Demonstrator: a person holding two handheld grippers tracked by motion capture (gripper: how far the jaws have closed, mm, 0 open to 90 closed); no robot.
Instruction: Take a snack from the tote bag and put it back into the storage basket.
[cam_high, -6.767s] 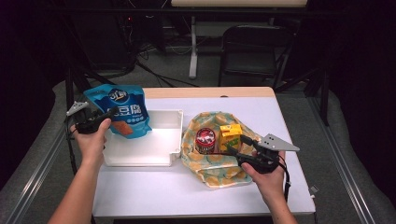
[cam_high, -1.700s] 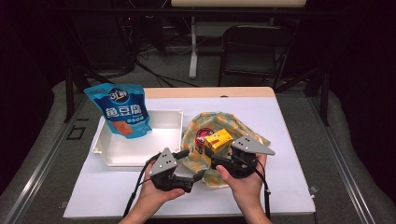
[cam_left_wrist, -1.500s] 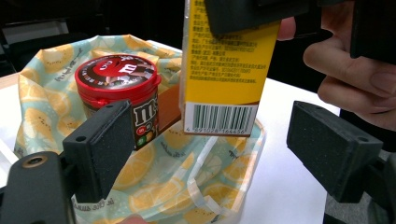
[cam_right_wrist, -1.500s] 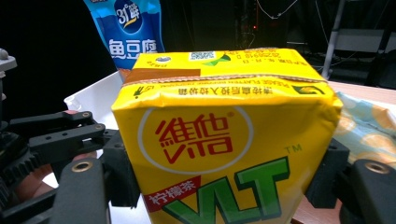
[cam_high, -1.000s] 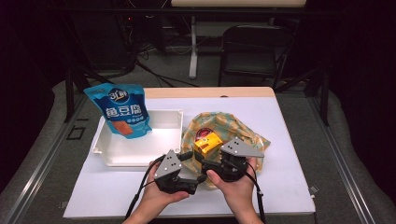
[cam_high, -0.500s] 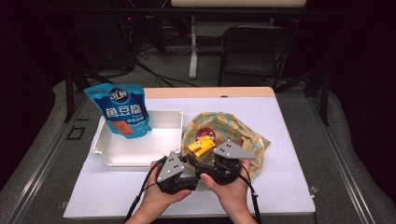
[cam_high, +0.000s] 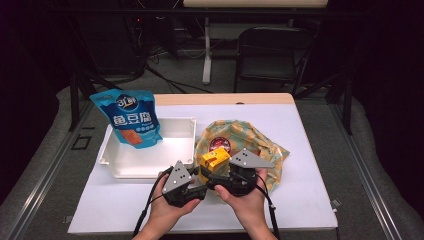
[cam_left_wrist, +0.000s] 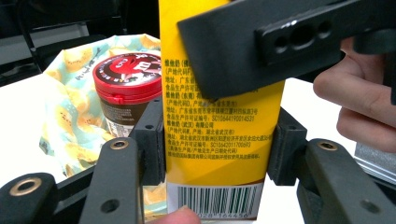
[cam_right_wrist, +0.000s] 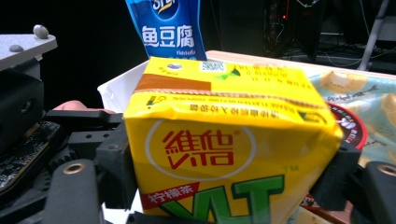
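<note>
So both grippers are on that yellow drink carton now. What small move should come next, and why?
Probably the right gripper should let go. The left gripper has just been closing, and its pads now sit against both sides of the yellow carton, so the hand-over looks nearly done. Once freed, the carton could go toward the white tray.

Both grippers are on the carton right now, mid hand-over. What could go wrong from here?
1. The left gripper has just been closing on the yellow carton that the right gripper also clamps; a thin-walled carton may get crushed.
2. If the right lets go early, the carton may drop onto the red-lidded jar on the cloth.
</note>
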